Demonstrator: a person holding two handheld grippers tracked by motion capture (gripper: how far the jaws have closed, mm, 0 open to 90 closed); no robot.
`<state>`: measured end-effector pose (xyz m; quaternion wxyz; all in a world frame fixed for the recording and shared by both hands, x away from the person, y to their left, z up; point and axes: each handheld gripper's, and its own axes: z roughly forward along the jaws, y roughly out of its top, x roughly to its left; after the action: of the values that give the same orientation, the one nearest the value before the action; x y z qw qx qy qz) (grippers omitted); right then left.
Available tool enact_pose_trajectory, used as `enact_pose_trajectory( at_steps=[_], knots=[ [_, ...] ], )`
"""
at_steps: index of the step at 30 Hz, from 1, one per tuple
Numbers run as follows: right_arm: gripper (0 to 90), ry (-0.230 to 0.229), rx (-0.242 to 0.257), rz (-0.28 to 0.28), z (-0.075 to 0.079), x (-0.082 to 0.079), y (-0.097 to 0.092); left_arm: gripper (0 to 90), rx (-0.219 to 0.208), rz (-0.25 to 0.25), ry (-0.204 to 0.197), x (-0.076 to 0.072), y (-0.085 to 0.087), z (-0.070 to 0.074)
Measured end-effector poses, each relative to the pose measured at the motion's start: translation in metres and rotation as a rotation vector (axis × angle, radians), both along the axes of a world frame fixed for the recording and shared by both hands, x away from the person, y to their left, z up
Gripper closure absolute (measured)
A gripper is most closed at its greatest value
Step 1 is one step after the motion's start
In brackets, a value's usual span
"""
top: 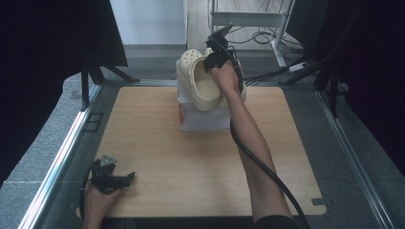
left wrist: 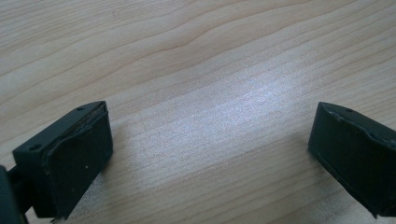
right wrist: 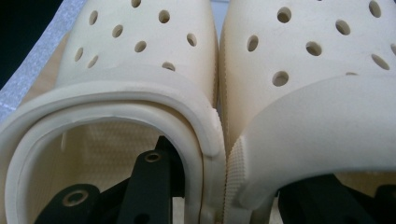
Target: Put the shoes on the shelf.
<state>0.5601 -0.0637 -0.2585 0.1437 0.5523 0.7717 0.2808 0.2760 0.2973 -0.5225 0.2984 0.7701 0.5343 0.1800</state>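
Over box (top: 203, 119), cream perforated clogs (top: 203, 83)

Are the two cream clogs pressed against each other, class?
Touching. In the right gripper view the left clog and right clog meet side by side, no gap showing at their seam.

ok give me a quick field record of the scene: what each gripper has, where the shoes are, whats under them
right gripper: shut on the pair of cream clogs, one jaw inside each shoe, inner walls pinched together
pair of cream clogs: held side by side over the white box, toes pointing away in the right gripper view
white box: on the far middle of the wooden table
left gripper: open, nothing between the jaws, low at the table's near left corner
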Motion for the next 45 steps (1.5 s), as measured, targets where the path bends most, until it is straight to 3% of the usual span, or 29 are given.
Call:
enact_pose_trajectory(
  at_steps=[12,18,25,29,36,40,45],
  knots=[
    [65.0,0.003,0.001,-0.093,-0.016,0.041,0.006,0.0,0.005,-0.005,-0.003,0.002,0.000,0.000],
    [64.3,0.001,0.000,-0.078,-0.025,0.048,0.007,0.0,0.005,-0.005,-0.003,0.002,0.000,0.000],
    [59.1,-0.016,-0.038,-0.048,-0.033,0.048,0.011,0.0,0.005,-0.005,-0.003,0.002,0.000,0.000],
    [53.5,-0.027,-0.039,-0.005,-0.033,0.046,0.004,0.0,0.005,-0.005,-0.004,0.002,0.000,0.000],
    [33.3,-0.058,-0.110,0.121,-0.028,0.038,0.003,0.0,0.004,-0.007,-0.003,0.002,0.000,0.000],
    [28.0,-0.068,-0.134,0.182,-0.027,0.032,0.003,0.0,0.003,-0.007,-0.003,0.002,0.000,0.000],
    [24.8,-0.077,-0.136,0.210,-0.022,0.025,-0.003,0.0,0.004,-0.007,-0.003,0.002,0.000,0.000]
  ],
)
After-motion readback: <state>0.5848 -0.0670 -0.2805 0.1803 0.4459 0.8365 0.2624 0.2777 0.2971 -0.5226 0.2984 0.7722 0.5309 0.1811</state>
